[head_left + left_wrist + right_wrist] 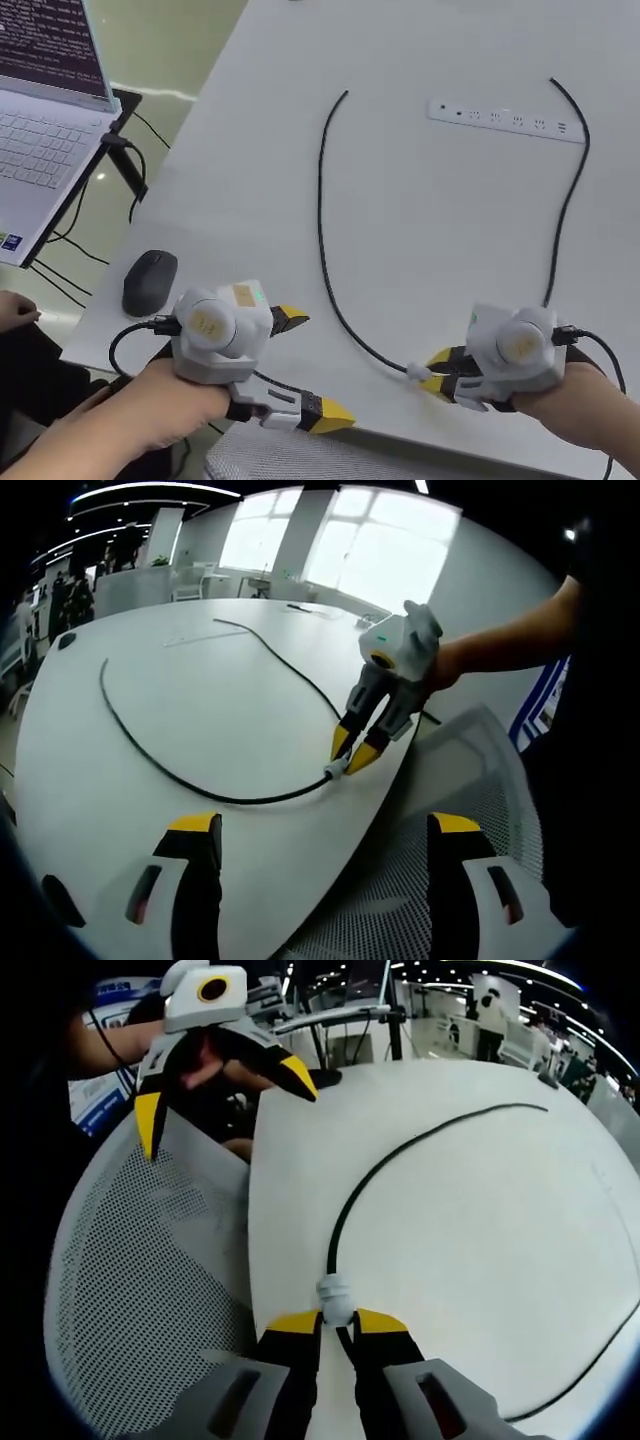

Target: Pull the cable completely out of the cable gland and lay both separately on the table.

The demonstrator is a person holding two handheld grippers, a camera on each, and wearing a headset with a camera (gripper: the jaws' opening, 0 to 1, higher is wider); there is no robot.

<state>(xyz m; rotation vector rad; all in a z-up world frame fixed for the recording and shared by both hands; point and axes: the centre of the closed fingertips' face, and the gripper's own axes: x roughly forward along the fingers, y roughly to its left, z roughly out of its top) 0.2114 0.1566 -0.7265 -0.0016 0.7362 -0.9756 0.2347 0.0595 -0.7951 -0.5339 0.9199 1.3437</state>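
Where cable (322, 200) ends, gland (336, 1300) in right gripper (338, 1322) jaws

cable (321, 200) curves across table (440, 230), power strip (505, 120) behind it, mouse (149, 282) at left.

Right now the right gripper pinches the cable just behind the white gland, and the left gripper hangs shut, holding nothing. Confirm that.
Wrong in one respect: the left gripper is open, not shut; the left gripper view shows its jaws wide apart, holding nothing. The right gripper does pinch the cable just behind the white gland.
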